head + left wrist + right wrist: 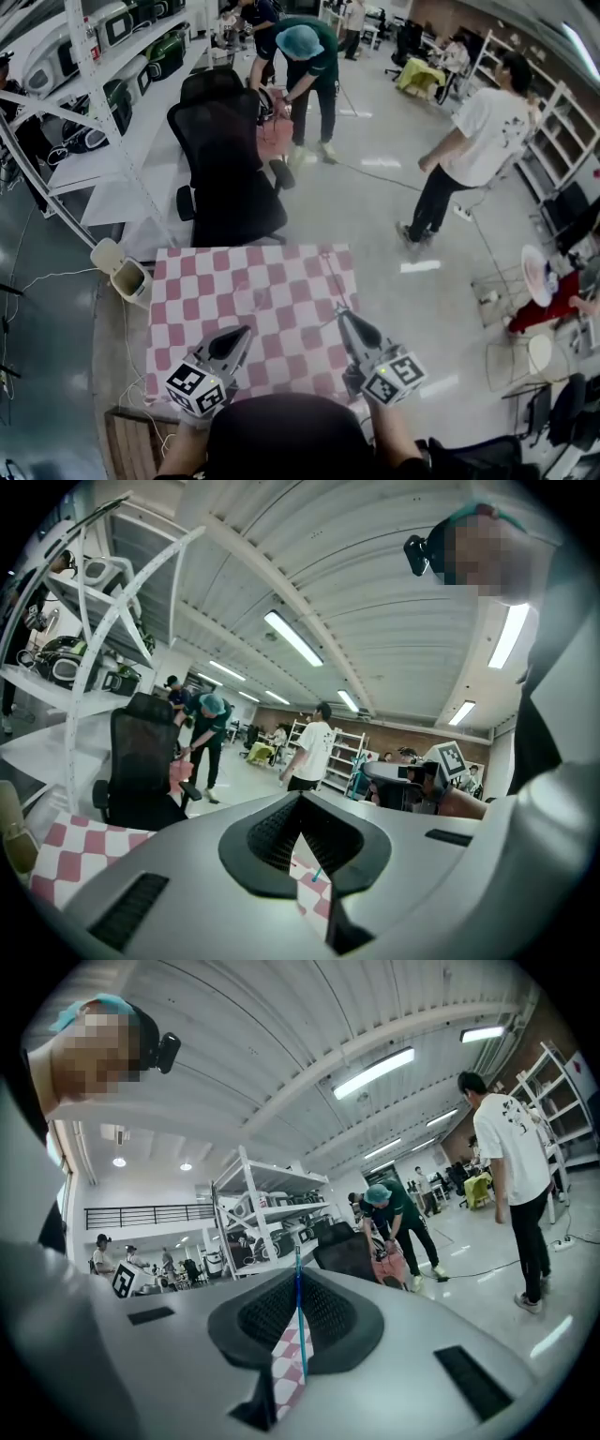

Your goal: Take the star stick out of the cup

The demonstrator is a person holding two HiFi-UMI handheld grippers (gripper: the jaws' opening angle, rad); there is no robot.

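Red-and-white checked cloth covers the counter [253, 291], and both tools are held over its near edge. The right tool [342, 314] is over the counter's near right corner with its jaws drawn narrow on the star stick [300, 1326]. The stick is a thin blue rod that stands upright between the pads, with its top just above the jaw tips. Its star end cannot be made out. The left tool [246, 330] is over the near edge, left of centre. Its jaw tips are together, with only the checked cloth showing through the gap behind them. Both tools point across the counter towards its far edge.

A black office chair [225, 169] stands just beyond the far edge. A white bin [127, 272] sits on the floor off the far left corner, and white shelving [94, 94] runs along that same side. Well beyond the chair a person in a green top [305, 66] is bending over. A person in a white T-shirt [478, 141] stands on the floor off the far right of the counter.
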